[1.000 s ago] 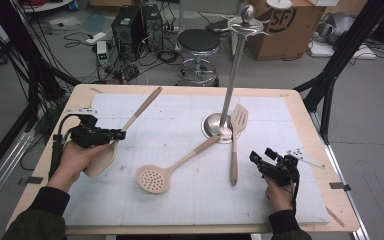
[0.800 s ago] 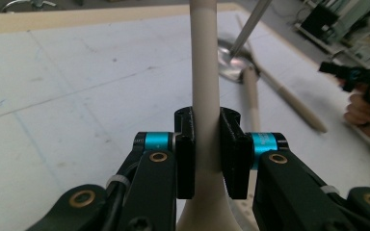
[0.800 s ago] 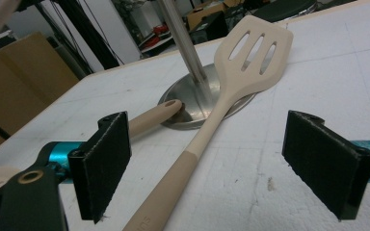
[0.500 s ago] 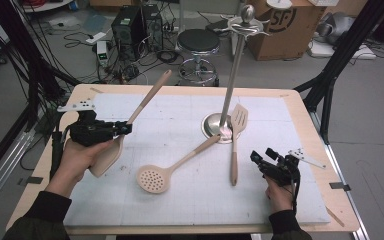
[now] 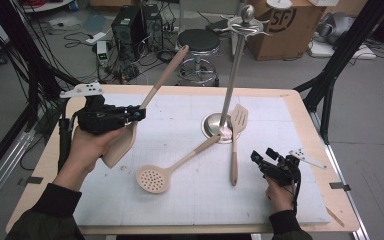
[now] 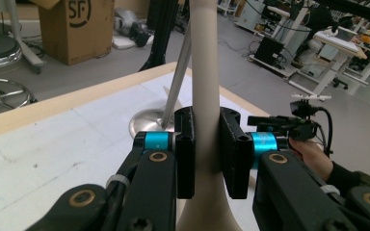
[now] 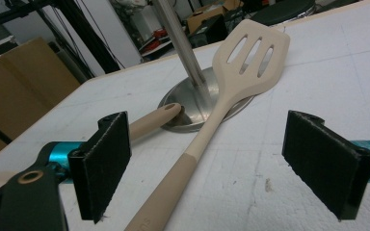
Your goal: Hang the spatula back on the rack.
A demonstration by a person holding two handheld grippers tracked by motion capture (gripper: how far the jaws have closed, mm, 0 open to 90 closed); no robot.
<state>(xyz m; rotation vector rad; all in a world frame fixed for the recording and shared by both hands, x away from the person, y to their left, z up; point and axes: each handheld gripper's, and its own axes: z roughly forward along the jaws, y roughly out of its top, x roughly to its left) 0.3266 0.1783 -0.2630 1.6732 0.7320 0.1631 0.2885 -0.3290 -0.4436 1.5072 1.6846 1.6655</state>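
Lifted since the earlier frames, the left gripper [image 5: 136, 114] now carries the beige spatula [image 5: 145, 105] higher, its handle tip reaching past the table's far edge toward one o'clock while the blade hangs off the mat by the person's left hand [image 5: 87, 150]. From the high view, that forearm angles in from seven o'clock; the right gripper [image 5: 258, 159] rests at four o'clock, its hand low on the mat. Between them lie the skimmer [image 5: 155, 177] and the slotted turner [image 5: 236, 131], both leaning onto the base of the utensil stand [image 5: 219, 127]. Bare mat lies at six o'clock and along the far edge.

From the left gripper view, both pads clamp the spatula's neck [image 6: 206, 120], handle rising to twelve o'clock, with the stand's pole behind.

From the right gripper view, the jaws stand wide apart, holding nothing; the slotted turner [image 7: 243, 62] runs between them toward one o'clock, untouched.
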